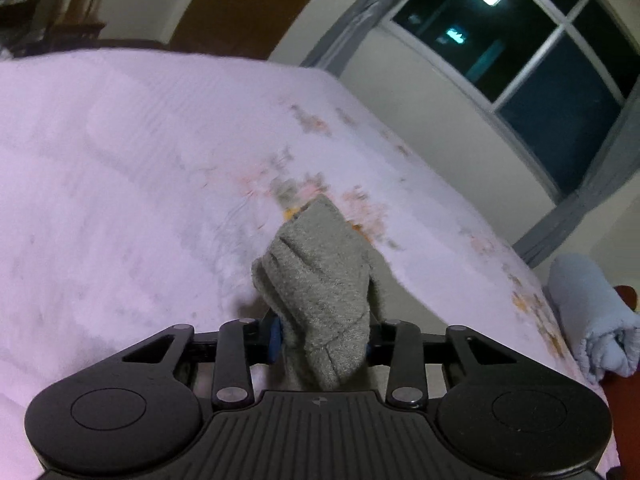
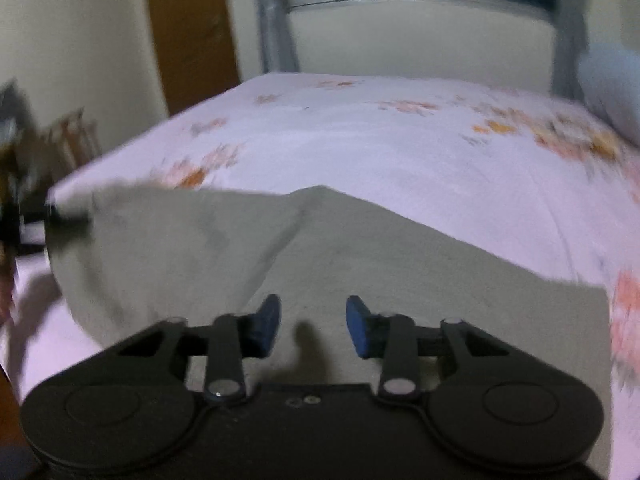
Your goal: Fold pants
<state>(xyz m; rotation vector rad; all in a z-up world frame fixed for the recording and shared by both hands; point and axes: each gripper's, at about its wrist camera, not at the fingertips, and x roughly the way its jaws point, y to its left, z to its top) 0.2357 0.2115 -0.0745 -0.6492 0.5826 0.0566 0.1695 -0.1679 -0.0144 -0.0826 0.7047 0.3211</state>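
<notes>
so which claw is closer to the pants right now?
Left. The left claw is shut on a bunched part of the pants; the right claw is open just above them, pads apart.

Recorded left gripper (image 1: 323, 334) as matte black: two round disc-shaped housings at the sides, ribbed plate with small centre logo between them, paired link arms pinned by silver round-head fasteners. Noted blue pad on one finger (image 1: 275, 336); the other mostly hidden. Recorded right gripper (image 2: 313, 326) as the same black build, with discs, link arms and silver pins; noted two small round marks on its smooth centre plate and blue wedge-shaped fingertips (image 2: 267, 322).
</notes>
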